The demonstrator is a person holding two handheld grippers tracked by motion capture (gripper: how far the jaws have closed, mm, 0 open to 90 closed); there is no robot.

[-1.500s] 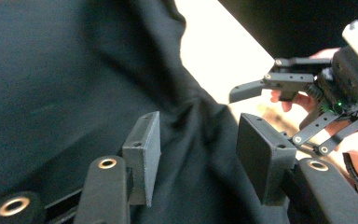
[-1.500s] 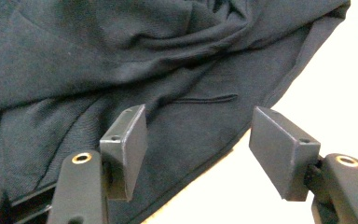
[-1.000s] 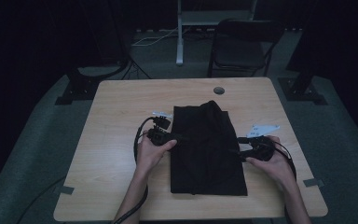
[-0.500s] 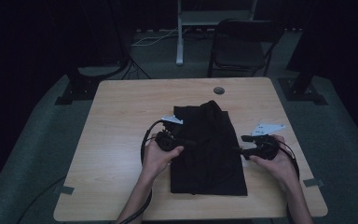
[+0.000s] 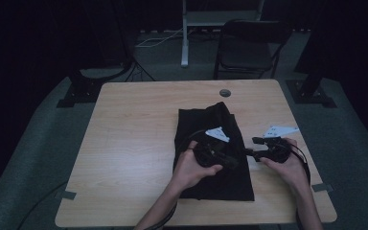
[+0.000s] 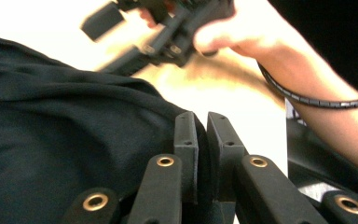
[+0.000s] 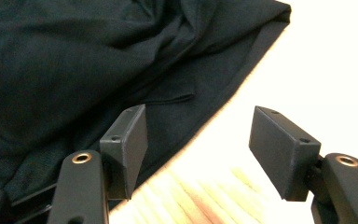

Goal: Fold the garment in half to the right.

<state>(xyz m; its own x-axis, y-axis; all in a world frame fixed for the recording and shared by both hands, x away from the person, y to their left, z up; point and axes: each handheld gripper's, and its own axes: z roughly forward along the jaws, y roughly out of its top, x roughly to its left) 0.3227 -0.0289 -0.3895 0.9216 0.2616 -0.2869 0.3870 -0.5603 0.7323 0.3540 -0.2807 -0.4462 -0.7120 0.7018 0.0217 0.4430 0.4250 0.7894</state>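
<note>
- High view: a black garment lies folded on the wooden table, right of the middle, reaching from near the table's centre down toward the near edge.
- High view: the left gripper is held over the middle of the garment, its jaws pointing toward the person's right; the left hand wraps its body, and a grey three-cornered plate sits on top.
- High view: the right gripper is just beside the garment's right edge, jaws pointing left toward the cloth, held by the right hand. The two grippers are near each other, tip to tip.
- High view: a dark folding chair stands beyond the far edge of the table.
- Left gripper view: the left gripper has its jaws clenched, having just been closing; only a thin slit remains between the pads. The dark garment fills the left, and a fold of it seems pinched between the jaws, though dark on dark makes this hard to confirm. The other hand and its gripper are blurred at the top.
- Right gripper view: the right gripper is released, jaws standing wide apart over bare wood. The garment fills the upper left; its hem runs diagonally just under the left jaw, and nothing is between the pads.
</note>
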